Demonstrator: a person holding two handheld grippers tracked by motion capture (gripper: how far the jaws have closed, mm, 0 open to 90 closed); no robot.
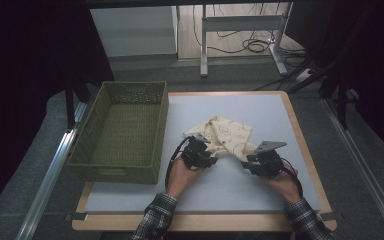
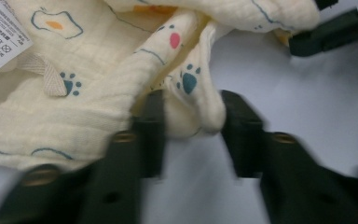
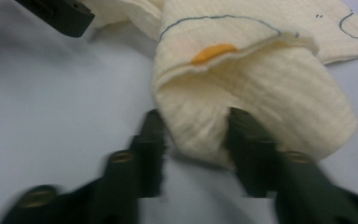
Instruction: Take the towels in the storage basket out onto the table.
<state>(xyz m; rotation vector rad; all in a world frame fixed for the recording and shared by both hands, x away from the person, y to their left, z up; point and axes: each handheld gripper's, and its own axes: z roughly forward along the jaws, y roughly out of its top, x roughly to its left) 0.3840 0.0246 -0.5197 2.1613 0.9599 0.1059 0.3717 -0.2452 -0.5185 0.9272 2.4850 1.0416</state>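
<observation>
A cream cloth [image 1: 227, 131] printed with paw prints and fried eggs lies crumpled on the grey table mat [image 1: 260, 107]. My left gripper [image 1: 211, 151] is at the cloth's near left edge. In the left gripper view a rolled fold of the cloth [image 2: 193, 107] fills the gap of the left gripper [image 2: 191, 128], touching both pads. My right gripper [image 1: 246, 159] is at the near right corner. In the right gripper view a thick fold of the cloth [image 3: 261, 93] sits pinched in the right gripper [image 3: 193, 135]. Both grippers are low over the mat.
A green woven basket [image 1: 125, 172] stands empty at the left, close beside my left hand. A white care label [image 2: 0, 37] is sewn on the cloth. A table frame and cables [image 1: 245, 45] stand beyond the far edge.
</observation>
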